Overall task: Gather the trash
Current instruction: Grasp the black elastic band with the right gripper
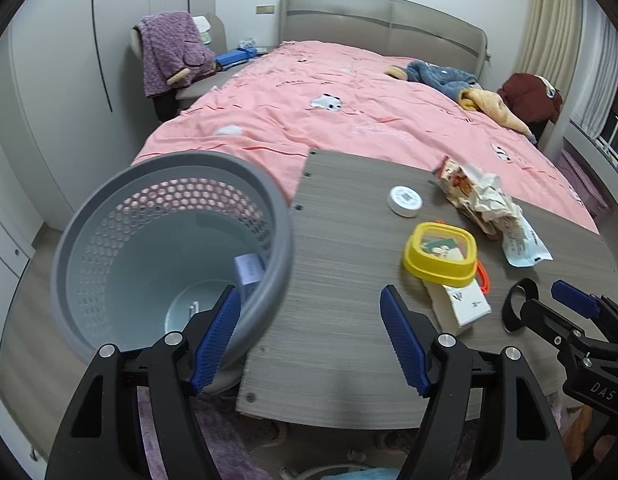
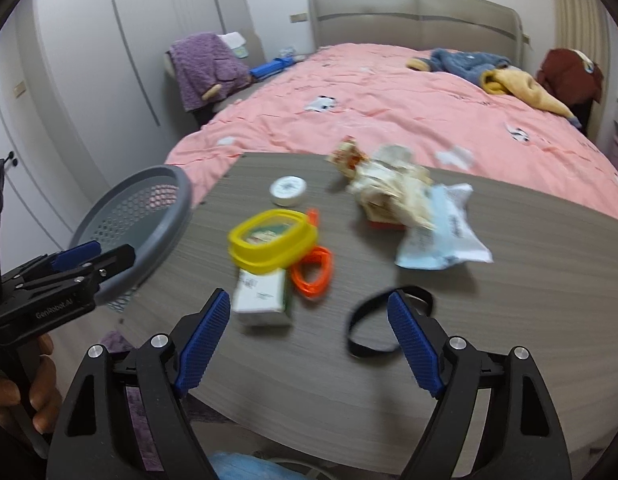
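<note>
A grey perforated trash basket (image 1: pixel 109 208) stands left of the wooden table (image 1: pixel 341 320), with a small pale box (image 1: pixel 250 270) inside. My left gripper (image 1: pixel 309 340) is open and empty, straddling the basket rim and table edge. My right gripper (image 2: pixel 309 344) is open and empty above the table's near edge, also seen in the left wrist view (image 1: pixel 549 300). Crumpled wrappers (image 2: pixel 393 192) and a white-blue plastic bag (image 2: pixel 441 236) lie at the table's far right. The basket rim (image 2: pixel 165 216) shows in the right wrist view.
On the table are a yellow lidded container (image 2: pixel 271 238), a white carton (image 2: pixel 263 300), an orange cord (image 2: pixel 313 270), a white round tin (image 2: pixel 288 190) and a black strap loop (image 2: pixel 369 328). A pink bed (image 1: pixel 329 100) lies behind. A chair with purple clothing (image 1: pixel 173 52) stands at left.
</note>
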Demonstrator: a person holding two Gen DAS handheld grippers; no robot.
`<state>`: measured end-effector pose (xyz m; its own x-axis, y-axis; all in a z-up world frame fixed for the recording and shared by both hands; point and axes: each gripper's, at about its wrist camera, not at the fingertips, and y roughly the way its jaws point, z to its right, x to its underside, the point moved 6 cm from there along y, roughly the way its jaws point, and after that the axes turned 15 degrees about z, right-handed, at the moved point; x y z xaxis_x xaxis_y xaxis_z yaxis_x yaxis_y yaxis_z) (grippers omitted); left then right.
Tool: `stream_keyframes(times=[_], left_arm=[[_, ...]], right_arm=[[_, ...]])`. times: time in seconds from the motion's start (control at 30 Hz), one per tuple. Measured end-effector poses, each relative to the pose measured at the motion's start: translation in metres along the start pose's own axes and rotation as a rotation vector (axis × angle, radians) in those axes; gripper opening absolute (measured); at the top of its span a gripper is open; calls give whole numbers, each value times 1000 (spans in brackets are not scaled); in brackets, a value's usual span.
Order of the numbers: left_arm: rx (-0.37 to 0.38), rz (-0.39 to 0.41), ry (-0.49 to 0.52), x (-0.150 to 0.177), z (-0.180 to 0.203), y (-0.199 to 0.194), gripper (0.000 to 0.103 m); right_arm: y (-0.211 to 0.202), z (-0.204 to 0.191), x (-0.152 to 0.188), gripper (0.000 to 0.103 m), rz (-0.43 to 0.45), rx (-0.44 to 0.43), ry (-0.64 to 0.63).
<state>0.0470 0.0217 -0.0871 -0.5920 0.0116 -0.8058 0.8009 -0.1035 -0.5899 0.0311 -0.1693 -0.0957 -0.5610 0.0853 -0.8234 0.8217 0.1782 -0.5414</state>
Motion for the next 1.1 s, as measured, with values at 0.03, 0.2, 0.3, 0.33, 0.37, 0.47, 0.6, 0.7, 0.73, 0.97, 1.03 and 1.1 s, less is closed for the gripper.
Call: stream_keyframes(times=[0.03, 0.2, 0.3, 0.33, 0.37, 0.47, 0.6, 0.7, 0.73, 0.97, 1.03, 1.1], left_arm=[[6, -3, 5, 1, 4, 1, 69], [33, -17, 35, 3, 24, 9, 69], [46, -23, 45, 4, 31, 12, 69], [46, -23, 48, 3, 32, 13, 69], [46, -23, 49, 3, 33, 13, 69], [48, -27, 47, 4, 33, 15, 69], [52, -40, 45, 6, 33, 20, 69], [57, -47, 41, 6, 33, 22, 69], [59, -47, 39, 5, 33, 23, 69], [89, -56, 44, 2, 44, 30, 69], [107, -66, 47, 1, 50, 33, 69], [128, -76, 51, 0, 57, 38, 69]], right_arm=[[-1, 7, 4, 80, -5, 17, 7], [3, 42, 20, 80, -40, 88, 54], [9, 49, 26, 80, -54, 96, 75], [11, 50, 29, 80, -60, 96, 74], [14, 50, 32, 80, -68, 99, 70], [23, 48, 34, 80, -80, 112, 55], [31, 46, 35, 79, -76, 142, 21], [35, 44, 34, 68, -71, 153, 0], [35, 43, 34, 65, -69, 155, -6], [32, 42, 30, 31, -70, 129, -7], [29, 43, 28, 31, -67, 117, 8], [26, 44, 25, 31, -56, 109, 21]])
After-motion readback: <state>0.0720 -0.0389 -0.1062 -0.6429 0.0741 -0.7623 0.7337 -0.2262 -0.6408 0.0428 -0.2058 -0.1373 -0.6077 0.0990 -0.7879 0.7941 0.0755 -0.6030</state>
